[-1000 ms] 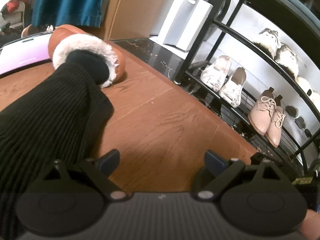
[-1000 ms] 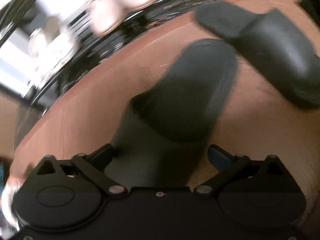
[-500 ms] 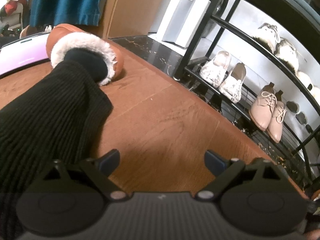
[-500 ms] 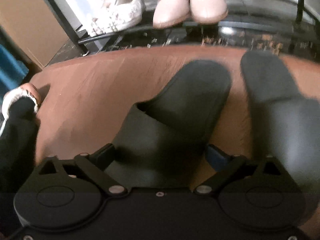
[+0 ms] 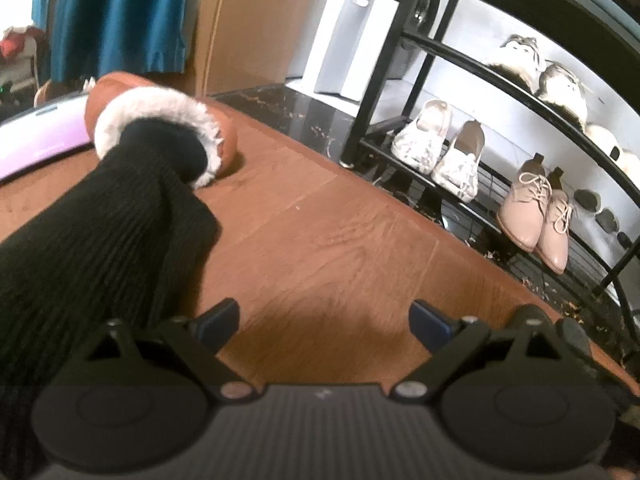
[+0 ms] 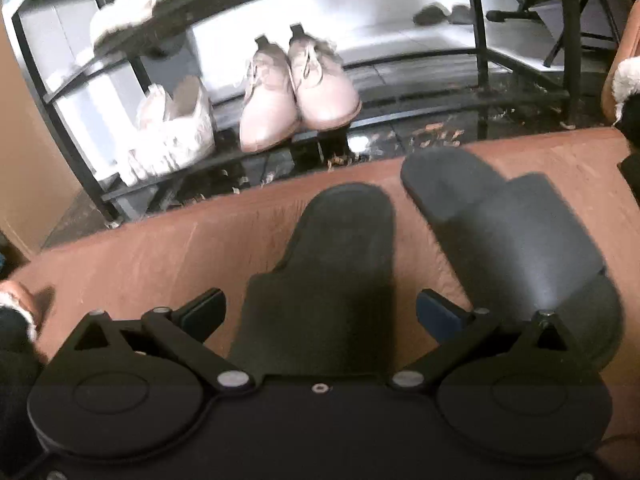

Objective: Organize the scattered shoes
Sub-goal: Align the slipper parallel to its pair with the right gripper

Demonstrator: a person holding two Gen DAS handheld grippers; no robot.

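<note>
The black shoe rack (image 6: 524,98) is holding pink lace-up shoes (image 6: 300,92) beside white flats (image 6: 172,128). Both hand-held grippers, left (image 5: 324,316) and right (image 6: 320,310), are gaping wide; the right is straddling a black slide sandal (image 6: 336,248) lying on the wooden floor (image 5: 320,240) without pinching it.

You've 2 black slides on brown wood floor, toes to 12. Left slide (image 6: 332,264) lies flat, strap end nearest you. Right slide (image 6: 508,236) sits just beside it at 2 o'clock, toe angled to 11, not touching. Pink lace-ups (image 6: 296,92) paired at 12 on rack's lower shelf; white flats (image 6: 172,128) at 10.
</note>
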